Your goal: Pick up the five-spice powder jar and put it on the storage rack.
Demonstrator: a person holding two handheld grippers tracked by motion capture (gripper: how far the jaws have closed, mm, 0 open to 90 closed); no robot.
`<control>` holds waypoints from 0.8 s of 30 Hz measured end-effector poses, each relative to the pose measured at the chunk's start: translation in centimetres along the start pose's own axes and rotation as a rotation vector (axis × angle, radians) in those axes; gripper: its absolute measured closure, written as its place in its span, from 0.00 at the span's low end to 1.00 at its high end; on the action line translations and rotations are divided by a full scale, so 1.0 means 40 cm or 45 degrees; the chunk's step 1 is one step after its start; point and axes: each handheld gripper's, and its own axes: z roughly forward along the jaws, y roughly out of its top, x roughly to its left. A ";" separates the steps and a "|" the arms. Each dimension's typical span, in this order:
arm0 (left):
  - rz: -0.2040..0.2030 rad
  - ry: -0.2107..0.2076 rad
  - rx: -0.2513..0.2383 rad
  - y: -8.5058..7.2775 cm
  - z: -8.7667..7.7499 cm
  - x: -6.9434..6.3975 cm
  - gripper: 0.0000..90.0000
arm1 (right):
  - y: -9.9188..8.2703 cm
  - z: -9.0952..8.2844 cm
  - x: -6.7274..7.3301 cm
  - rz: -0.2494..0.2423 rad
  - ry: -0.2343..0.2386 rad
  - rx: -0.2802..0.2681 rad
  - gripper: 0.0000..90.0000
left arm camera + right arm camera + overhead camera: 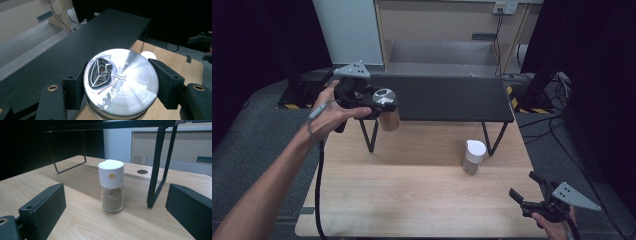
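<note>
My left gripper [381, 105] is shut on a jar [390, 120] with a round silver lid [130, 87] and brown contents. It holds the jar in the air at the front left corner of a black shelf [447, 97]; its black pads [75, 85] press on both sides of the lid. A glass spice jar with a white cap [473, 155] stands upright on the wooden table [412, 200], right of centre. My right gripper [523, 185] rests open near the table's front right corner, its fingers [47, 205] pointing at the white-capped jar [111, 187] from a short distance.
The black shelf stands on thin metal legs [160, 165] across the back of the table. Behind it are a pale cabinet [437, 25], cables [557, 125] on the grey floor, and dark curtains on both sides.
</note>
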 end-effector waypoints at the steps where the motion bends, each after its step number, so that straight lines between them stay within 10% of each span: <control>1: 0.001 0.007 0.001 0.008 0.002 0.004 0.37 | 0.000 0.000 0.000 0.001 -0.001 0.000 0.04; 12: -0.055 0.159 0.014 0.105 0.035 0.073 0.37 | -0.002 -0.002 -0.001 0.008 -0.003 -0.003 0.04; 24: -0.159 0.330 0.002 0.078 0.100 0.138 0.37 | -0.005 -0.008 0.000 0.012 -0.009 -0.010 0.04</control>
